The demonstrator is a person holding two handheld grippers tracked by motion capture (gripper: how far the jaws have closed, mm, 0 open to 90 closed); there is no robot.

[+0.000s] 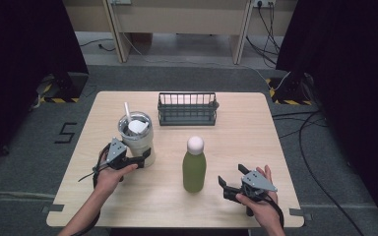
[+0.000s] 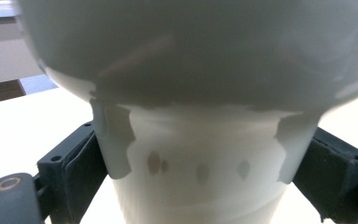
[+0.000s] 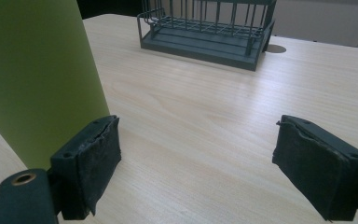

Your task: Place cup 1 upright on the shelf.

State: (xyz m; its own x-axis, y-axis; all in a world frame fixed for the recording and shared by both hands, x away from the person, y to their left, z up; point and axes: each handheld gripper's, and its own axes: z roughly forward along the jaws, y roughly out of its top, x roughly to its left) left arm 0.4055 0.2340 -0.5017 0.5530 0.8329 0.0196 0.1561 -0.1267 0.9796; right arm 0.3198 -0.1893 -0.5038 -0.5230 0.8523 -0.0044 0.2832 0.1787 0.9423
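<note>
The left hand-held gripper (image 1: 140, 158) is closing on the narrow lower body of the white tumbler (image 1: 137, 137), its jaws pressing against the cup on either side just under the wider upper part; in the left gripper view the tumbler (image 2: 200, 163) is sitting squarely between the two dark pads with no gap showing. The tumbler is standing upright on the left half of the counter (image 1: 236, 132), carrying a white lid and a straw (image 1: 127, 112) that is leaning toward the back left. The right hand-held gripper (image 1: 229, 188) is resting low at the front right of the counter, its jaws standing apart with bare wood between them and nothing gripped. In the right gripper view the green bottle (image 3: 37, 79) is standing just beside the left pad (image 3: 91, 158), outside the gap; whether it is touching the pad cannot be told. From the high view the green bottle (image 1: 194, 169) is standing upright with a white cap, near the middle of the counter toward the front, between the two hand-held grippers and well apart from the tumbler. A dark wire rack (image 1: 187, 109) is sitting at the back centre of the counter, apart from both containers.
</note>
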